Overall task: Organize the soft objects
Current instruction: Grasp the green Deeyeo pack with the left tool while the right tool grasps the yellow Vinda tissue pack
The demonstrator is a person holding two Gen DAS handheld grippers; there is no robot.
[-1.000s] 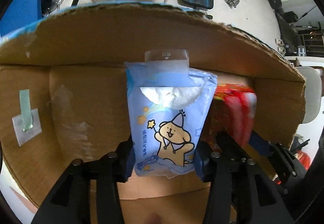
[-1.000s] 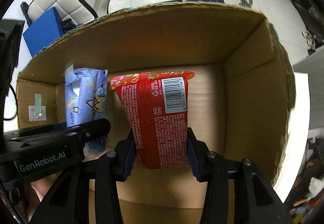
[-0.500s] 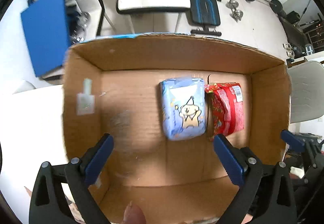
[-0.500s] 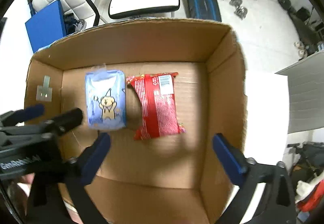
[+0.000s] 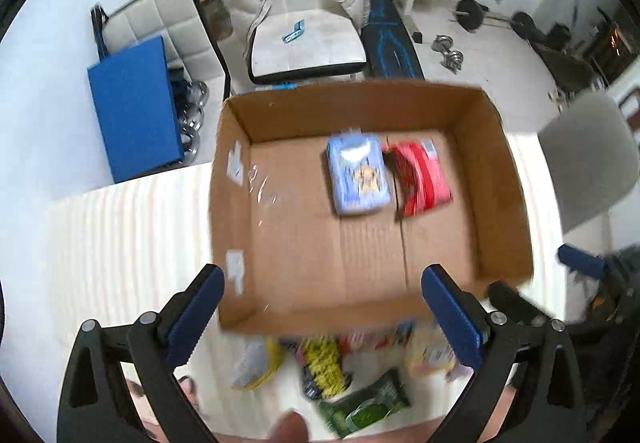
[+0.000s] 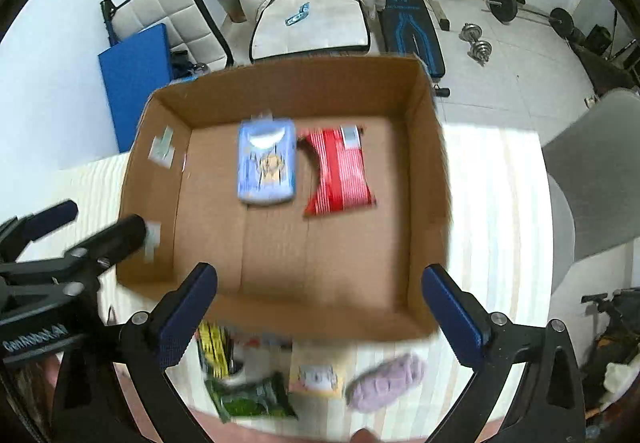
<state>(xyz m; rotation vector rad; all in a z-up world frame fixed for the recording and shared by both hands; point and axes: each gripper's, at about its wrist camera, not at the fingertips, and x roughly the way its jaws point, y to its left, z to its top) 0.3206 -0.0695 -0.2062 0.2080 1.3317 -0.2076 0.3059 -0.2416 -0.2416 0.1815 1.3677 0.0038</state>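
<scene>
A cardboard box point(image 5: 496, 179) point(image 6: 424, 171) stands on a pale table. On its floor a blue tissue pack point(image 5: 357, 174) point(image 6: 266, 163) with a cartoon animal lies beside a red snack packet point(image 5: 420, 178) point(image 6: 338, 171). My left gripper point(image 5: 322, 307) hovers open and empty high above the box's near wall. My right gripper point(image 6: 320, 307) is also open and empty above that wall. On the table before the box lie a green packet point(image 5: 362, 405) point(image 6: 252, 397), a yellow-and-black packet point(image 5: 320, 363) point(image 6: 214, 347), a yellow packet point(image 6: 318, 373) and a purple fuzzy item point(image 6: 386, 381).
The table point(image 5: 120, 235) extends left and right of the box. Beyond it are white chairs point(image 5: 304, 39), a blue panel point(image 5: 134, 111), a weight bench point(image 6: 412, 23) and dumbbells point(image 6: 476, 43). A grey chair back point(image 5: 592, 159) stands at right. The left gripper's body point(image 6: 60, 255) shows at the right wrist view's left edge.
Both grippers let go of their packs inside the box, opened wide and rose up and back. The blue pack and red packet now lie on the box floor; loose items before the box came into view.
</scene>
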